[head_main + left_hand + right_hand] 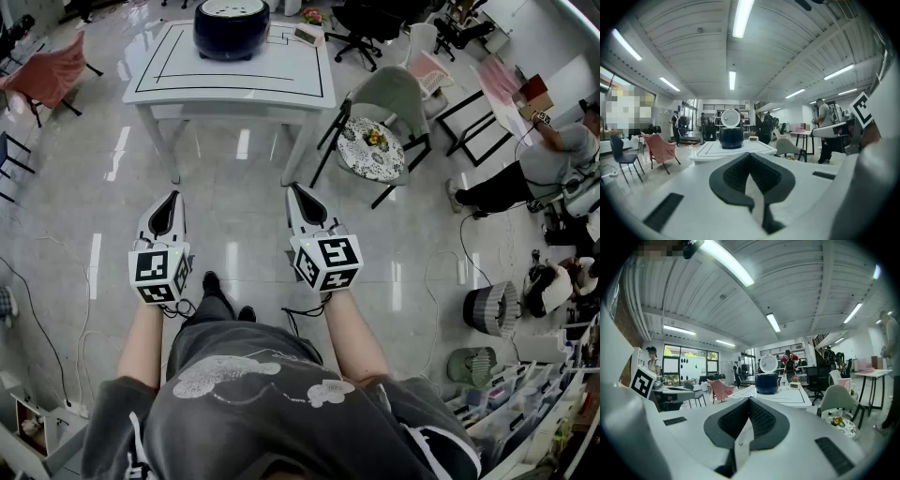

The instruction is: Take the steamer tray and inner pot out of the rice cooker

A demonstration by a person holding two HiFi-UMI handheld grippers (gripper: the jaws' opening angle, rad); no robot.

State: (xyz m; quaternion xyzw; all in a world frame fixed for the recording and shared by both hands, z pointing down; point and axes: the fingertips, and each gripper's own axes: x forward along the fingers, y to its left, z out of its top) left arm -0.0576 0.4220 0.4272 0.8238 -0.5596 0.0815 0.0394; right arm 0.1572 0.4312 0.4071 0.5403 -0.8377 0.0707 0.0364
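Observation:
A dark blue rice cooker with its white lid raised stands on a white table well ahead of me. It also shows far off as the rice cooker in the left gripper view and the rice cooker in the right gripper view. What is inside it cannot be seen. My left gripper and right gripper hang side by side over the floor, short of the table. Both are shut with nothing between their jaws.
A grey chair with a floral cushion stands right of the table. A pink chair is at the far left. A small clock-like box sits on the table. Black office chairs, cables, bins and people fill the right side.

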